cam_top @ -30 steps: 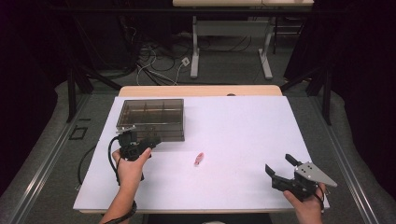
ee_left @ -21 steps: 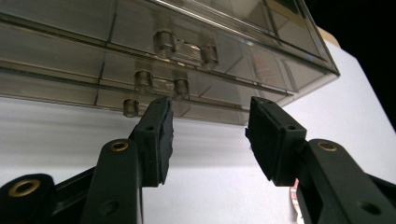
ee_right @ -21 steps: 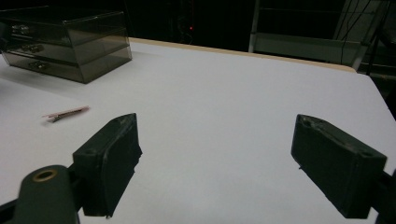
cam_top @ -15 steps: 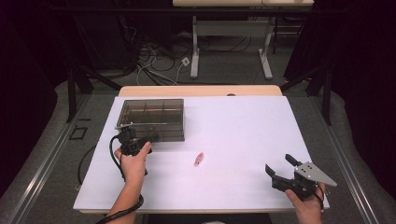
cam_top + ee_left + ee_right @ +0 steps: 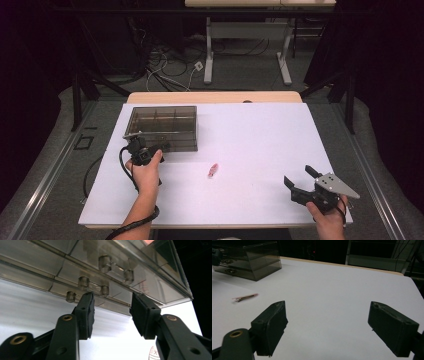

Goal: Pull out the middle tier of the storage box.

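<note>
Here, left gripper [image 5: 152, 148] at the smoky plastic box [image 5: 165, 124], fingers [image 5: 86, 313] spread; right gripper [image 5: 301, 181] near the bench [image 5: 260, 135] front-right corner, fingers [image 5: 270, 325] spread wide.

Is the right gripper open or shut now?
Open: in the right gripper view its jaws stand far apart over the white table, nothing between them; right gripper.

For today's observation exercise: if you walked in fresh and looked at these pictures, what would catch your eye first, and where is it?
First, the smoky see-through drawer box at the table's far left, with the left gripper open right against its front, jaws flanking the small knobs. Next, a small pink clip lying alone mid-table on the white sheet. Last, the right gripper, wide open near the right front corner, holding nothing.
</note>
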Demonstrator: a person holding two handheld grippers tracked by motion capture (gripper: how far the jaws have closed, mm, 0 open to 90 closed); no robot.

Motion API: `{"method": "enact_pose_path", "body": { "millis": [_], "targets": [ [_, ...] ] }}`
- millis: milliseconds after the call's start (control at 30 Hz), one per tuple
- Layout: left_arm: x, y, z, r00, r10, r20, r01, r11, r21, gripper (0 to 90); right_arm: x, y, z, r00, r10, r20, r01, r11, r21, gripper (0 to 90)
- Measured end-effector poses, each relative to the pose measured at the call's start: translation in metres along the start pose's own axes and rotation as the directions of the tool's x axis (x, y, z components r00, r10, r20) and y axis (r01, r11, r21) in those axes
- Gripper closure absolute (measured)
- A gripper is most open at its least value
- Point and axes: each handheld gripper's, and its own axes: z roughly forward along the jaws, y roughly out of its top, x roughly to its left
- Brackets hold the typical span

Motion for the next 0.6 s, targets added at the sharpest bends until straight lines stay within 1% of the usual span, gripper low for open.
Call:
{"method": "enact_pose_path", "body": {
  "millis": [100, 133, 167, 200, 367, 433, 533, 600],
  "targets": [
    [0.002, -0.001, 0.001, 0.9999, -0.011, -0.005, 0.011, 0.9999, 0.0, 55.7, 0.0, 0.0, 0.0, 1.0, 0.001, 0.0, -0.001, 1.0, 0.0, 14.9],
    [0.003, -0.001, 0.003, 0.9998, -0.018, -0.006, 0.018, 0.9998, -0.003, 55.8, -0.001, 0.0, -0.002, 1.0, -0.006, -0.003, 0.006, 1.0, 0.025, 14.8],
    [0.003, -0.001, 0.003, 0.9998, -0.018, -0.006, 0.018, 0.9998, -0.003, 55.8, -0.001, 0.0, -0.002, 1.0, -0.006, -0.003, 0.006, 1.0, 0.025, 14.8],
    [0.005, -0.002, 0.005, 0.9997, -0.023, 0.002, 0.023, 0.9997, -0.006, 55.8, -0.001, -0.001, 0.0, 1.0, 0.005, 0.001, -0.005, 1.0, 0.004, 14.8],
    [0.006, -0.003, 0.007, 0.9995, -0.031, 0.008, 0.031, 0.9995, -0.003, 57.6, -0.001, -0.001, 0.002, 1.0, 0.009, 0.001, -0.009, 1.0, 0.006, 14.8],
    [0.006, -0.003, 0.009, 0.9991, -0.041, 0.007, 0.041, 0.9992, -0.003, 58.6, -0.001, -0.001, 0.001, 0.9999, 0.012, 0.004, -0.012, 1.0, 0.009, 14.9],
    [0.006, -0.003, 0.011, 0.9985, -0.053, 0.018, 0.053, 0.9986, -0.007, 59.0, -0.001, -0.001, 0.002, 0.9999, 0.014, 0.003, -0.014, 1.0, 0.011, 14.8],
    [0.006, -0.003, 0.012, 0.9985, -0.051, 0.017, 0.052, 0.9986, -0.008, 59.1, -0.002, -0.002, 0.002, 0.9999, 0.011, 0.0, -0.011, 1.0, 0.007, 14.9]
  ]
}}
